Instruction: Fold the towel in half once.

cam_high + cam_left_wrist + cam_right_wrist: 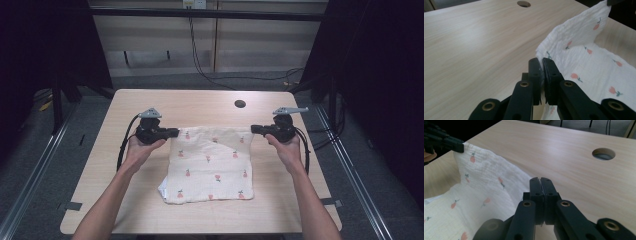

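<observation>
A white cloth printed with small pink fruit lies on the wooden table, its far edge lifted off the surface. My left gripper is shut on the cloth's far left corner. In the left gripper view the jaws pinch the edge of the cloth. My right gripper is shut on the far right corner. In the right gripper view its jaws are pressed together at the edge of the cloth. The cloth's near part rests flat, with a folded layer showing at the near left corner.
A round cable hole is in the table beyond the cloth, toward the right. Cables trail from both grippers over the table's sides. Dark curtains and metal rails flank the table. Bare tabletop surrounds the cloth.
</observation>
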